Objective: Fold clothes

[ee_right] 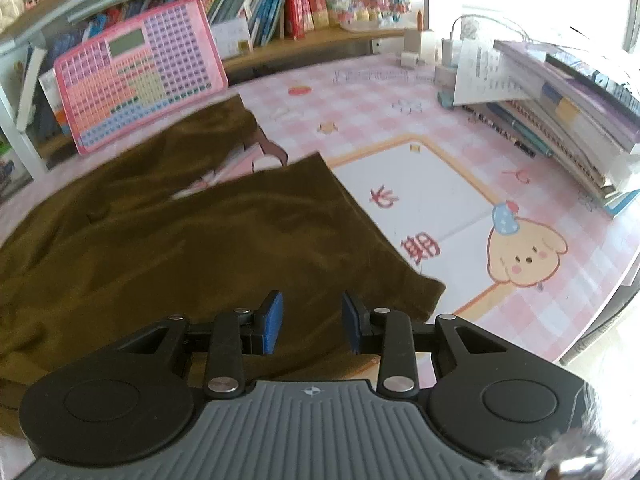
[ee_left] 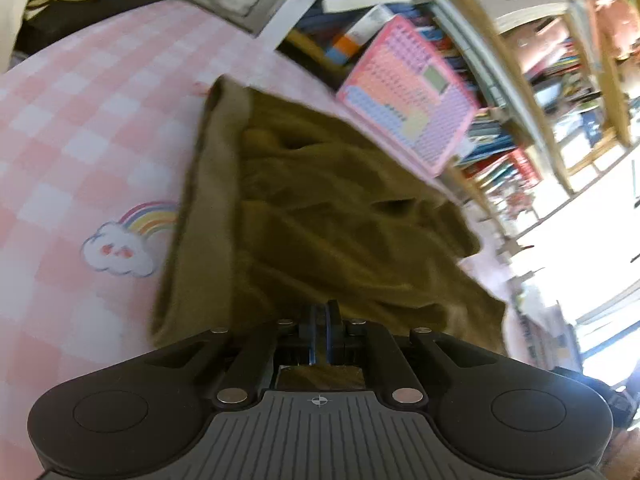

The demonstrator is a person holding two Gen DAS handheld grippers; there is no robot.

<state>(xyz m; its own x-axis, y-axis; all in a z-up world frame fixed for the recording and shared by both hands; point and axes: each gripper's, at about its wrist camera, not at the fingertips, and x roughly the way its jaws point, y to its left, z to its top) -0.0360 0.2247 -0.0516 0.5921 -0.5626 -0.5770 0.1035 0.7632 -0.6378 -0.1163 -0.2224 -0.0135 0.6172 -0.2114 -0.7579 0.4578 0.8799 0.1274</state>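
One olive-brown garment (ee_right: 168, 248) lies spread on the table (ee_right: 460, 128), which wears a pink checked cover. Two tongs are in view. The left tongs (ee_left: 320, 320) are pressed together on a fold of the garment, whose cloth rises crumpled straight ahead of them, a flat band edge running away to their left. The right tongs (ee_right: 312, 322) stand apart with nothing between the blue pads, hovering over the garment's near hem; its two leg-like panels stretch ahead and to their left, long axis running toward one pink keyboard toy (ee_right: 140, 72) leaning on the bookshelf (ee_right: 280, 0). To the right of these tongs the cover shows one cartoon puppy (ee_right: 524, 248) and red characters too distorted to read. One stack of books (ee_right: 568, 96) sits far right. Left of the left tongs, one rainbow cloud print (ee_left: 124, 240).
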